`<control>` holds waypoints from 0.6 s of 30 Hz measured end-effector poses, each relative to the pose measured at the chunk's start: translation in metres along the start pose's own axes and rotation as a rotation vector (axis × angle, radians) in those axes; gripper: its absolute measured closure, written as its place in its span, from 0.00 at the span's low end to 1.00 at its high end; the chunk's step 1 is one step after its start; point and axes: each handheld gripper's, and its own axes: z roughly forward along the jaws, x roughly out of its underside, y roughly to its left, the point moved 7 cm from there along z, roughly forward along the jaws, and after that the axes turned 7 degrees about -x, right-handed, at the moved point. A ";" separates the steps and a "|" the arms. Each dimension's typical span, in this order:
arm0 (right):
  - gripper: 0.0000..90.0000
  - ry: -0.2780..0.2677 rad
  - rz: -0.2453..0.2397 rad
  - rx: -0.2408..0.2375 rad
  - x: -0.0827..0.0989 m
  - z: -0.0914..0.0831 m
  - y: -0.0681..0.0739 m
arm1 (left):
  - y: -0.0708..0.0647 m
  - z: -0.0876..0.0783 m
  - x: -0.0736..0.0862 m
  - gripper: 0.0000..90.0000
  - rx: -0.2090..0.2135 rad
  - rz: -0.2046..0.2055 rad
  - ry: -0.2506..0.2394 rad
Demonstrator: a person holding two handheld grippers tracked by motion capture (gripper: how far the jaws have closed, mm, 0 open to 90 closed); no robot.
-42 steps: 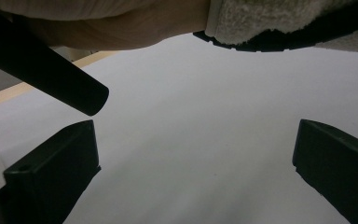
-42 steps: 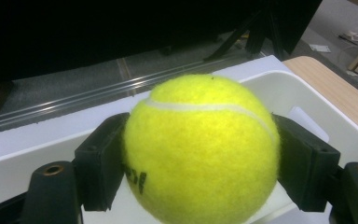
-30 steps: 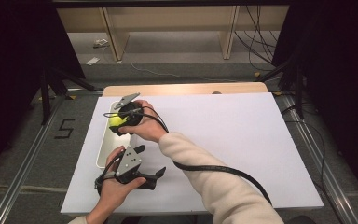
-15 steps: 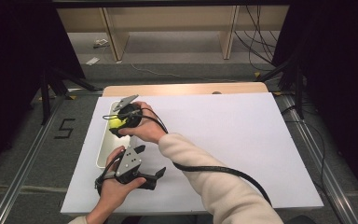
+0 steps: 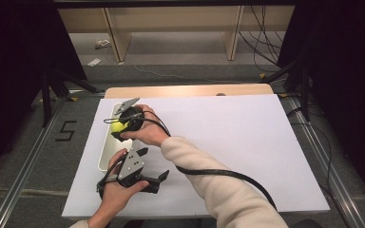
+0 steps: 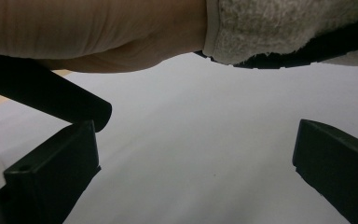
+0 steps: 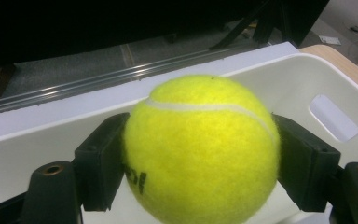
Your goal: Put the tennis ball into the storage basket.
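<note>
My right gripper [image 7: 200, 154] clamps the tennis ball [image 7: 201, 149] above the white bin [image 7: 303, 79], at ten o'clock on the table [image 5: 228, 137]. My left gripper [image 6: 193, 168] rests at seven o'clock, jaws wide, holding nothing.

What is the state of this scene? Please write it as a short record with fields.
held object: tennis ball, yellow
holder: right gripper, jaws shut on the ball's two sides
ball position: over the white bin, at the table's left edge
left gripper: open, holds nothing, low over the white table top
bin contents: cannot tell
</note>
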 end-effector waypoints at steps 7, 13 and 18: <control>0.29 0.012 -0.003 -0.001 0.001 0.001 -0.001 | 0.000 0.000 0.000 0.00 0.001 0.000 0.000; 0.29 0.014 -0.001 0.001 0.002 0.002 0.000 | 0.000 0.000 0.000 0.00 0.001 -0.001 0.001; 0.29 0.021 0.000 -0.001 0.003 0.003 -0.001 | 0.000 0.000 0.000 0.00 -0.001 0.001 0.001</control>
